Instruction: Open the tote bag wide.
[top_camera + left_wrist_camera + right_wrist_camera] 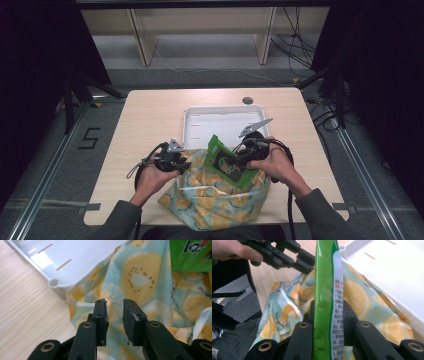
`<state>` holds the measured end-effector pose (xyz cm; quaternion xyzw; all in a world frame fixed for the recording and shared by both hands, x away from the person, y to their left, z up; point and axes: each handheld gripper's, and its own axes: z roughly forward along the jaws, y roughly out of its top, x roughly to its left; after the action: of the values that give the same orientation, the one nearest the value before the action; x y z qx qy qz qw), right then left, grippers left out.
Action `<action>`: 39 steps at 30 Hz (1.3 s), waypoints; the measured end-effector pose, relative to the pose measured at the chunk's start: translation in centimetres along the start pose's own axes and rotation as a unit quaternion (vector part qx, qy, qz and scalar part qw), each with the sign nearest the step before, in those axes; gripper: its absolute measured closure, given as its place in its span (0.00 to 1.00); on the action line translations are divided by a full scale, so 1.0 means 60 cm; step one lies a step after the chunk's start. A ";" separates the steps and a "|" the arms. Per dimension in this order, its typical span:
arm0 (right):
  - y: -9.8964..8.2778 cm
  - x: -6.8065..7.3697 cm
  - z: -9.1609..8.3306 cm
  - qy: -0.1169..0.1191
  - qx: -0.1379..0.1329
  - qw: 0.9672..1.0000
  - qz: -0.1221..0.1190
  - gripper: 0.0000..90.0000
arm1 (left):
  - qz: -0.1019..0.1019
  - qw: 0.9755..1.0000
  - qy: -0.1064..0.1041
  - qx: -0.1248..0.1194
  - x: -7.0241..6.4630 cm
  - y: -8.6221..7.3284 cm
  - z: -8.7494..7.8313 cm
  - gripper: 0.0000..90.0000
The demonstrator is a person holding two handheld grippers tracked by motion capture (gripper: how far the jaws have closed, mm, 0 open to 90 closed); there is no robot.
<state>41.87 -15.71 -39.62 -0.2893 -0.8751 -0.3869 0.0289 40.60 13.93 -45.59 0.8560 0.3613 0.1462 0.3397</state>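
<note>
A fruit-print cloth bag (215, 195) lies at the table's front middle, its far edge against the white tray (220, 122). A green snack packet (227, 162) stands upright over the bag's mouth, and my right gripper (236, 161) is shut on it. In the right gripper view the packet (325, 290) is clamped edge-on between the jaws of my right gripper (328, 307), above the bag (362, 297). My left gripper (184, 164) sits at the bag's left rim. Its jaws stand a little apart over the bag's fabric (142, 280), and my left gripper (115, 312) holds nothing.
The white tray (75, 262) sits just beyond the bag, mid-table. A round cable hole (247, 100) lies near the table's far edge. Bare wood (150, 120) extends left of the tray. Dark stands and cables flank the table on the floor.
</note>
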 end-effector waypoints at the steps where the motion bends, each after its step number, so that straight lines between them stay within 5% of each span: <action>1: 0.001 0.000 -0.004 -0.001 -0.001 1.000 0.002 0.85 | -0.006 1.000 0.003 -0.001 0.003 -0.003 -0.001 0.80; 11: 0.008 -0.012 -0.038 0.003 -0.033 0.999 0.002 0.85 | -0.011 1.000 0.009 -0.006 0.016 -0.016 -0.029 0.78; 14: 0.010 -0.005 -0.049 0.016 -0.024 0.999 0.028 0.85 | -0.013 1.000 0.013 -0.008 0.022 -0.022 -0.037 0.78; 15: 0.010 -0.009 -0.047 0.014 -0.037 0.999 0.013 0.85 | -0.015 1.000 0.014 -0.006 0.025 -0.024 -0.041 0.78; 24: -0.001 -0.010 -0.027 0.030 0.011 0.999 0.022 0.85 | -0.014 1.000 0.005 -0.017 0.022 -0.041 -0.070 0.78; 33: 0.008 -0.004 -0.044 0.044 -0.018 0.999 0.004 0.85 | -0.031 0.999 -0.014 -0.019 -0.001 -0.067 -0.095 0.64; 39: 0.019 -0.004 -0.055 0.048 -0.034 0.998 0.024 0.85 | -0.031 0.999 -0.018 -0.012 -0.014 -0.083 -0.103 0.53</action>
<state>42.12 -17.51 -36.64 -0.2920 -0.8517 -0.4294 0.0702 34.36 18.79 -44.55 0.8428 0.3798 0.1239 0.3607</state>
